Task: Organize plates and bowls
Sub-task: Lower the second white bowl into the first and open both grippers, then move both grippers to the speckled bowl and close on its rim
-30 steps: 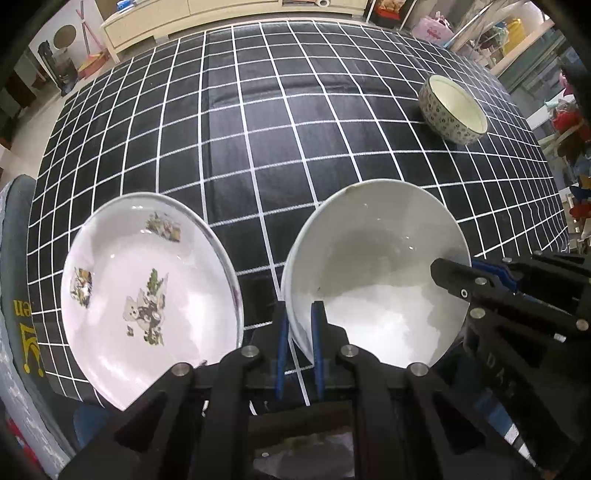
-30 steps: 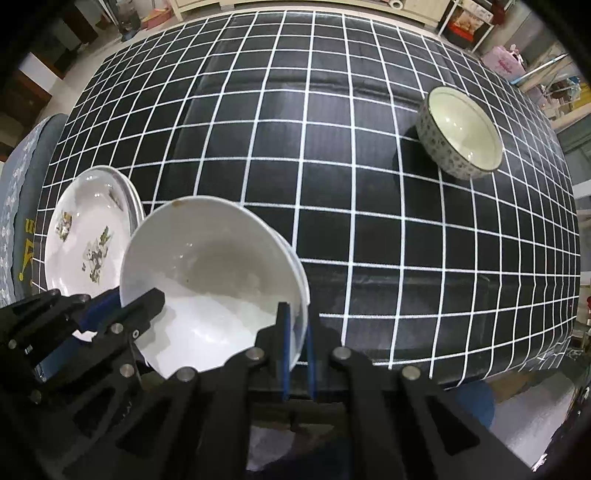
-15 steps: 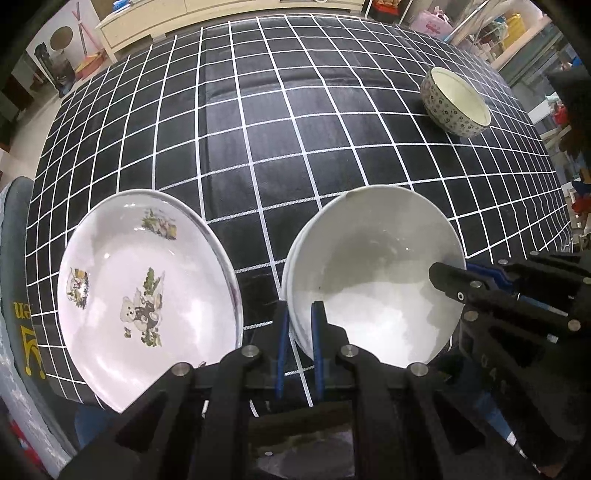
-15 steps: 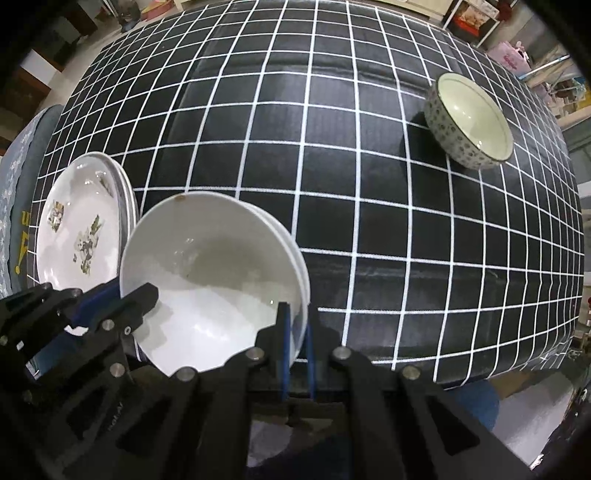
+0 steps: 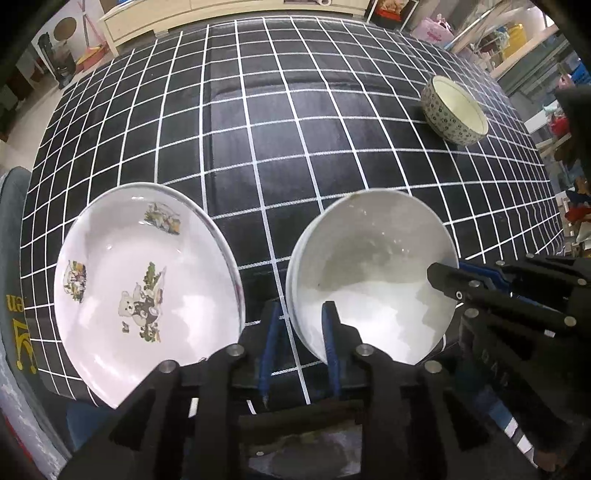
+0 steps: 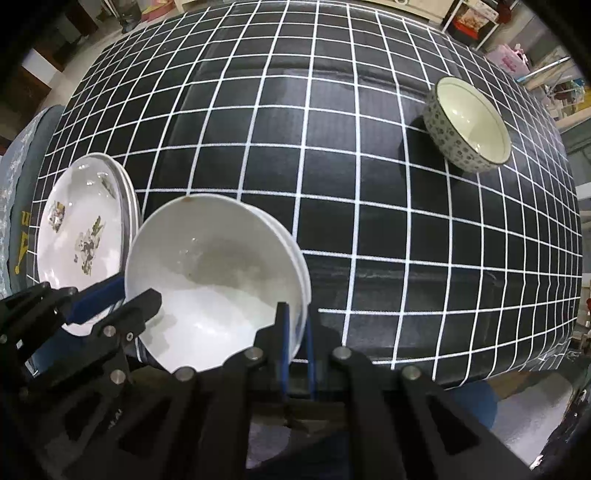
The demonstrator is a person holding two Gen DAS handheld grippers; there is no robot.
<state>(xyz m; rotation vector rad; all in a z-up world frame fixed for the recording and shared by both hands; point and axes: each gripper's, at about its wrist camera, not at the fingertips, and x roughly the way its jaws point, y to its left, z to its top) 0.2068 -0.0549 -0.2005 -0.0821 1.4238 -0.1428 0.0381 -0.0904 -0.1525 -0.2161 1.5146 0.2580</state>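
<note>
A plain white bowl (image 5: pixel 373 280) sits near the front edge of the table, and a second rim shows just under its own. My left gripper (image 5: pixel 299 332) straddles its left rim; its jaws are opening and the pads stand off the rim. On the bowl's right rim my right gripper (image 6: pixel 295 325) is shut. Each gripper also shows in the other's view: the right gripper (image 5: pixel 452 271) and the left gripper (image 6: pixel 133 295). Left of the bowl lies a white plate with bear pictures (image 5: pixel 147 280), stacked on another plate (image 6: pixel 127 195). A patterned bowl (image 5: pixel 454 110) stands alone at the far right.
The table's black cloth with a white grid (image 5: pixel 258 147) runs far back. A grey-blue seat with yellow lettering (image 5: pixel 14 295) stands at the left edge. A low cabinet (image 5: pixel 221 14) lies beyond the table, and cluttered shelves (image 5: pixel 517 37) are at the right.
The left gripper's fingers have spread apart and come off the white bowl's rim. The right gripper keeps its grip. Bowl and plates have not moved.
</note>
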